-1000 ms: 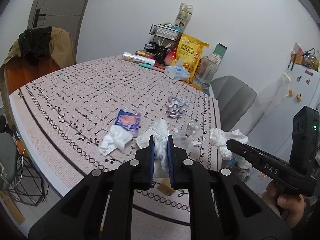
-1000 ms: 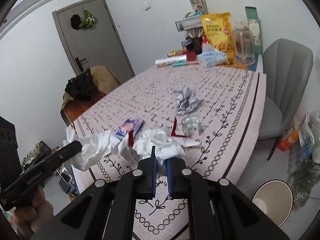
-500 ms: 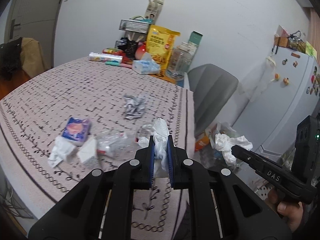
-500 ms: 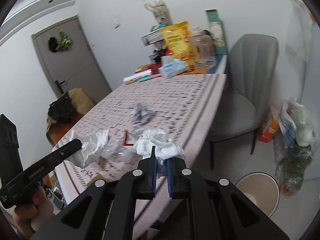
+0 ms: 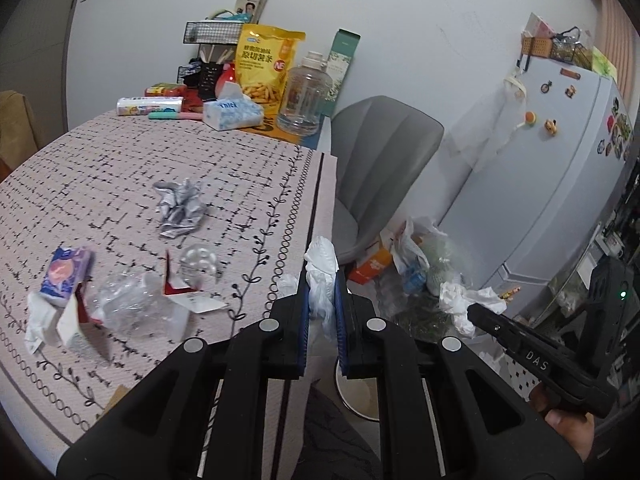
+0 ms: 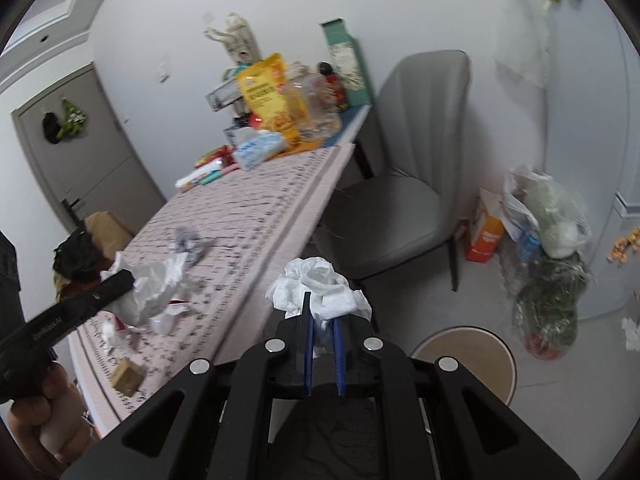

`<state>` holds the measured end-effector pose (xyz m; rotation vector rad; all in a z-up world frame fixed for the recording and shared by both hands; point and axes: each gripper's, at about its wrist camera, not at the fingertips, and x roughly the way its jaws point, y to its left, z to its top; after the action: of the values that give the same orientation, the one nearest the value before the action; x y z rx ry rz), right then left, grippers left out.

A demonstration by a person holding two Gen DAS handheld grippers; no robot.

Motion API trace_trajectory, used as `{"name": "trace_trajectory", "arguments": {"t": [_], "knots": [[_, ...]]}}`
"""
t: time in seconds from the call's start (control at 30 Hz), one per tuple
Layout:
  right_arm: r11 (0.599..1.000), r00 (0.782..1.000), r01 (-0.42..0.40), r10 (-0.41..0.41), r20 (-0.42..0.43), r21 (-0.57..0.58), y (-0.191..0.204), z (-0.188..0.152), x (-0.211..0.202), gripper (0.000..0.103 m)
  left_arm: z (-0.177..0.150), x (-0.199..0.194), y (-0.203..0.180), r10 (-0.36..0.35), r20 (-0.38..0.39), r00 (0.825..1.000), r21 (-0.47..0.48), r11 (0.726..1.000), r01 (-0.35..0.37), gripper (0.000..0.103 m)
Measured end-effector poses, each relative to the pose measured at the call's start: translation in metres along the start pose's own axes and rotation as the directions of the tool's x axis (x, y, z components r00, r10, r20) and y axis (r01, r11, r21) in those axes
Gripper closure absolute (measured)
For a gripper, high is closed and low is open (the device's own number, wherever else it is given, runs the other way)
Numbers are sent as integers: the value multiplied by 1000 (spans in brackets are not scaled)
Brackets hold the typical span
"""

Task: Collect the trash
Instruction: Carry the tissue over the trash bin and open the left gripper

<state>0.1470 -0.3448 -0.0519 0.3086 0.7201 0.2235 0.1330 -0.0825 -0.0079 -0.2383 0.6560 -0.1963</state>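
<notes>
My left gripper is shut on a crumpled white tissue, held over the table's right edge. My right gripper is shut on another crumpled white tissue, held beyond the table edge above the floor. A round bin stands on the floor below right; its rim also shows in the left wrist view. Trash lies on the table: crumpled foil, clear plastic wrap, a purple tissue packet, a white tissue.
A grey chair stands at the table's right side. Bags and an orange box sit on the floor by the fridge. Snacks, a jar and a tissue pack stand at the table's far end.
Both grippers have swung right, away from the table's middle toward its right edge and the floor, each still holding its tissue. The bin has come closer in the right wrist view.
</notes>
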Motion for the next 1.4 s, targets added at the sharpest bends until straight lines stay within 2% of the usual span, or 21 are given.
{"name": "trace_trajectory", "arguments": {"t": [0.5, 0.8, 0.93, 0.97, 1.03, 1.07, 1.1, 1.27, 1.4], "knots": [[980, 989, 128, -115, -92, 154, -109, -27, 54, 94, -6, 98, -50, 4, -155, 988, 48, 999, 3, 92], [960, 985, 147, -119, -129, 237, -164, -47, 85, 93, -18, 144, -77, -1, -234, 972, 79, 997, 20, 92], [947, 982, 140, -95, -166, 287, -188, -54, 114, 91, -26, 164, -89, -7, -277, 961, 89, 996, 33, 92], [942, 979, 146, -94, -180, 303, -194, -57, 123, 88, -28, 169, -92, -8, -285, 958, 91, 995, 35, 92], [931, 974, 167, -105, -201, 325, -204, -62, 135, 72, -33, 177, -99, -8, -301, 954, 101, 994, 40, 92], [927, 975, 167, -104, -199, 335, -208, -64, 137, 57, -35, 181, -102, -8, -311, 950, 104, 994, 42, 92], [922, 975, 170, -105, -198, 347, -212, -66, 139, 50, -37, 185, -104, -7, -321, 947, 109, 993, 45, 92], [913, 972, 177, -103, -213, 367, -229, -72, 130, 48, -50, 205, -111, -22, -379, 925, 108, 992, 68, 92], [902, 972, 197, -128, -199, 385, -241, -76, 104, 41, -65, 224, -123, -33, -428, 903, 115, 989, 91, 92]]}}
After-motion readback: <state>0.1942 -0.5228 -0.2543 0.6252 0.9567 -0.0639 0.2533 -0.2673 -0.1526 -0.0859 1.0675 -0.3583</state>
